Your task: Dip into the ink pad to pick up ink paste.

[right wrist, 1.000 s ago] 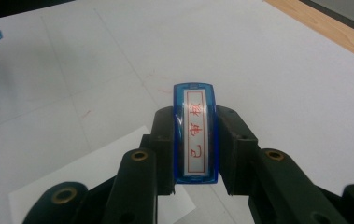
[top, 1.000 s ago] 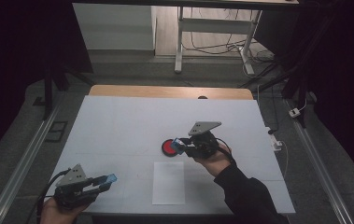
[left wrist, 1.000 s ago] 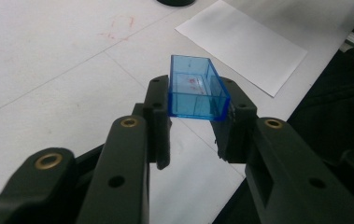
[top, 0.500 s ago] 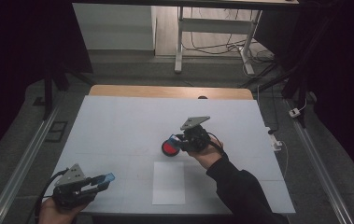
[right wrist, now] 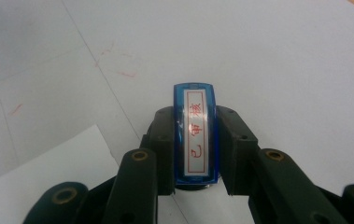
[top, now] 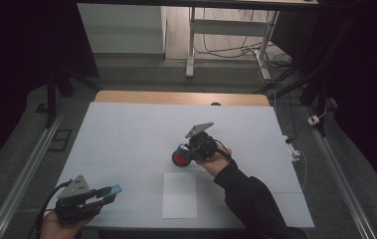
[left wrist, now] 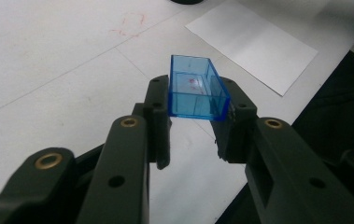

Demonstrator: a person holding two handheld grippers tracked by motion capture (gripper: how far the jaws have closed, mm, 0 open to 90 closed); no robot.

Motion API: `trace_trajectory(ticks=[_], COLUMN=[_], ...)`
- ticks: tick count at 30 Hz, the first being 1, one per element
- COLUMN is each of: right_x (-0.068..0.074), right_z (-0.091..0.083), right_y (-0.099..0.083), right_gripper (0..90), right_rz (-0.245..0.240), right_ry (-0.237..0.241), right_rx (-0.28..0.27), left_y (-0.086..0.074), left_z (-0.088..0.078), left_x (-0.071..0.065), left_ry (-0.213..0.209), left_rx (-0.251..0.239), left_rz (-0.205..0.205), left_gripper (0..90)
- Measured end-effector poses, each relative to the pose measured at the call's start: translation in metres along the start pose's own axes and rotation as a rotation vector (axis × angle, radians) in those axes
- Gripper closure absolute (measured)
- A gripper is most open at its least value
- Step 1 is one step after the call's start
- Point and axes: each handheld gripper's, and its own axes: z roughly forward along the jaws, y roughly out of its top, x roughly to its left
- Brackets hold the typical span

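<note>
My right gripper [right wrist: 195, 154] is clamped on the blue plastic stamp with the red-lettered label [right wrist: 195, 140], which sits over the red round ink pad [top: 180, 159] mid-table, probably to load ink. My left gripper [left wrist: 195, 121] pinches the clear blue plastic stamp cap [left wrist: 194, 93], parked at 8 o'clock out of the way. The white paper sheet [top: 180, 195] lies at 6 o'clock from the pad, handy for stamping next, I guess.
</note>
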Motion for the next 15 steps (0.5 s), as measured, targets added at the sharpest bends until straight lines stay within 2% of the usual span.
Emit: trace_trajectory(ticks=[4, 15], right_x=[0.000, -0.003], right_z=[0.003, 0.011], right_y=[0.001, 0.001], right_gripper=[69.8, 69.8], right_rz=[-0.014, -0.003], right_ry=[-0.006, -0.005], right_rx=[0.012, 0.040], left_y=[0.000, 0.000], left_z=[0.000, 0.000], left_x=[0.000, 0.001], left_ry=[-0.001, -0.008], left_rx=[0.001, 0.000], left_rz=[0.002, -0.001], left_gripper=[68.4, 68.4])
